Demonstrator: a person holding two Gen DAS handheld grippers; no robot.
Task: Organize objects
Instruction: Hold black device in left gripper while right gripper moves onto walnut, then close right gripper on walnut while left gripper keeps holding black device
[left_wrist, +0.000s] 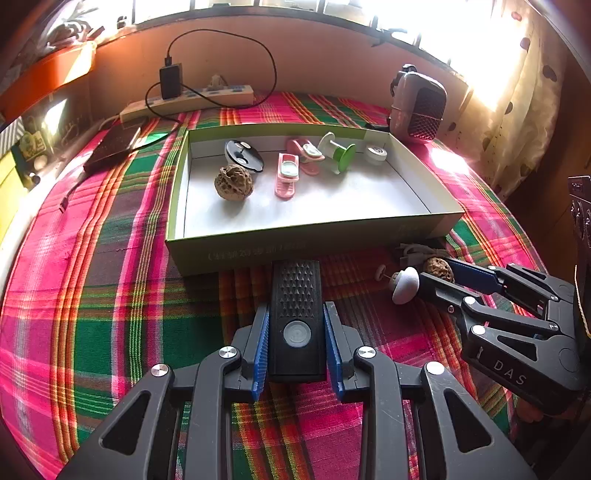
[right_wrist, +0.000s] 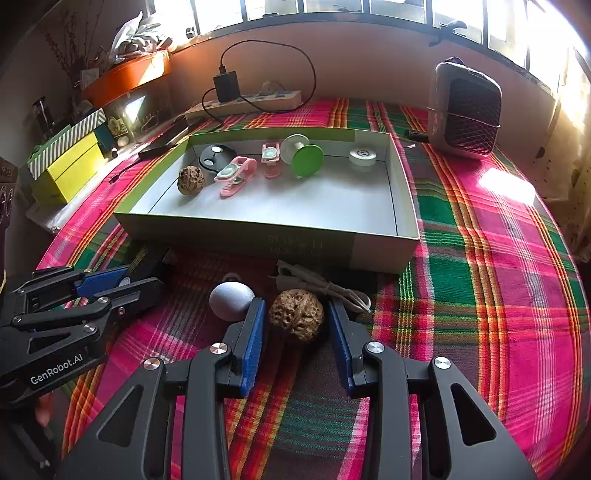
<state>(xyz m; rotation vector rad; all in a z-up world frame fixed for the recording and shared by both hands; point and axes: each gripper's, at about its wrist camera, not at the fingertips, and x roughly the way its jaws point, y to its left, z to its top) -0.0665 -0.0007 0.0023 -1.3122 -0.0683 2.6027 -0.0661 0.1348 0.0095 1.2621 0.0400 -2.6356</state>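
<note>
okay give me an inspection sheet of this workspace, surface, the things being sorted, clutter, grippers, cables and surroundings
Surface: plaid cloth in pink, green and orange.
Job's things: open box holding a walnut, two pink clips, a green spool, a black disc and a white disc; outside it lie a second walnut, a white knob and a black remote.
Clutter: small heater and dark phone behind the box.
Grippers: left gripper straddles the remote, grip unclear; right gripper straddles the second walnut, pads not pressing.
Cables: white cord by the box; power strip with black charger and looped lead.
Surroundings: bright window, curtain, orange shelf, yellow boxes.
</note>
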